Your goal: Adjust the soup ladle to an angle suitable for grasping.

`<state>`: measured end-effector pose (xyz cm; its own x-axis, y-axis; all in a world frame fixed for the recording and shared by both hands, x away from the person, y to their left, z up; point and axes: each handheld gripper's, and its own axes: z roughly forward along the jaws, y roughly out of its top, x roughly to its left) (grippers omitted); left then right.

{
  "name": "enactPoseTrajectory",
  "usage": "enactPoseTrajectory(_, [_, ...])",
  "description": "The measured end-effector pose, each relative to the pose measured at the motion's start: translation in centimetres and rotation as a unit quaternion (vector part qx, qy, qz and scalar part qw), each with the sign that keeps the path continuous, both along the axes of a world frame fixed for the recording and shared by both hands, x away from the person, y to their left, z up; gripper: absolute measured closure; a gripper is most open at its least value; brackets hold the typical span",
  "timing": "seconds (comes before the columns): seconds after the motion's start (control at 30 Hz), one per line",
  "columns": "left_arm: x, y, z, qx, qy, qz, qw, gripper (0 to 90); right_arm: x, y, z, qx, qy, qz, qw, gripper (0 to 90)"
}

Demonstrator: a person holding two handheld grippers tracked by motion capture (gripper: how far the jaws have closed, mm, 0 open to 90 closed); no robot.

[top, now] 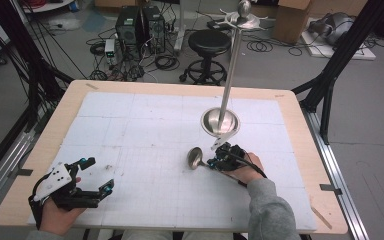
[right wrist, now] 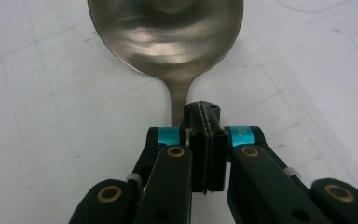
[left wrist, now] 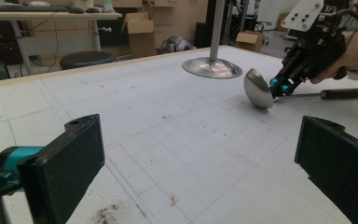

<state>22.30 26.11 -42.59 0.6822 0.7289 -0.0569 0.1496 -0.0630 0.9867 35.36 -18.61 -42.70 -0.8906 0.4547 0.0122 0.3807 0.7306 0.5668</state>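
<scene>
The metal ladle lies right of the middle of the desk, nearer the person's edge than the far one, its round bowl turned on its side with the hollow facing the right tool, and its thin neck running back between that tool's jaws. The right tool is pressed together on the neck just behind the bowl, the two black pads meeting over the metal in the right gripper view; in the left gripper view the dark handle of the ladle sticks out level past the hand, just above the white gridded mat that covers most of the desk. Just beyond the ladle, toward the far edge, stands the steel rack: a round dished base on the mat, a tall upright pole, and a ring of hooks at the top. The base is near the ladle's bowl but apart from it. The right hand lies low over the mat, grey sleeve coming in from the near edge, the tool pointing toward the left edge. The left tool rests by the near left corner, well apart from the ladle, its jaws spread wide with nothing between them, pointing across the mat toward the ladle, held in the left hand.
</scene>
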Motion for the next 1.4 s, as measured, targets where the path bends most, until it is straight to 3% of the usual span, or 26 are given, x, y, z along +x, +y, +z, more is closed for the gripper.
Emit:
enactPoseTrajectory(0.33, [0.4, -0.4, -0.1, 0.002, 0.005, -0.006, 1.0, 1.8, -1.4, 1.3, 0.0, 0.005, 0.015, 0.049, 0.9987, 90.0])
enactPoseTrajectory(0.6, [0.5, -0.7, -0.1, 0.001, 0.005, -0.012, 0.9999, 1.8, -3.2, 2.6, 0.2, -0.011, 0.01, 0.091, 0.9957, 90.0])
enactPoseTrajectory(0.73, [0.6, -0.8, -0.1, 0.001, 0.003, -0.014, 0.9999, 1.8, -3.8, 2.9, 0.2, -0.009, 0.007, 0.097, 0.9952, 90.0])
enactPoseTrajectory(0.9, [0.7, -0.8, -0.1, 0.003, 0.001, -0.016, 0.9999, 1.8, -4.3, 2.5, 0.1, 0.002, -0.014, 0.086, 0.9962, 90.0])
enactPoseTrajectory(1.03, [0.6, -0.8, 0.0, 0.0, -0.002, -0.019, 0.9998, 1.8, -4.3, 1.9, 0.9, 0.026, -0.03, 0.078, 0.9962, 90.0])
enactPoseTrajectory(1.07, [0.6, -0.8, 0.0, 0.0, -0.003, -0.02, 0.9998, 1.8, -4.5, 1.1, 1.7, 0.044, -0.044, 0.07, 0.9956, 90.0])
enactPoseTrajectory(1.13, [0.6, -0.8, 0.1, -0.001, -0.003, -0.022, 0.9998, 1.9, -4.6, 0.7, 2.1, 0.05, -0.048, 0.066, 0.9954, 90.0])
enactPoseTrajectory(1.37, [0.7, -0.8, -0.1, 0.002, 0.001, -0.023, 0.9997, 2.0, -7.2, -4.6, 2.5, 0.095, -0.062, 0.036, 0.9929, 90.0])
enactPoseTrajectory(1.4, [0.7, -0.9, -0.1, 0.002, 0.001, -0.022, 0.9997, 2.0, -7.2, -4.6, 2.5, 0.095, -0.062, 0.036, 0.9929, 90.0])
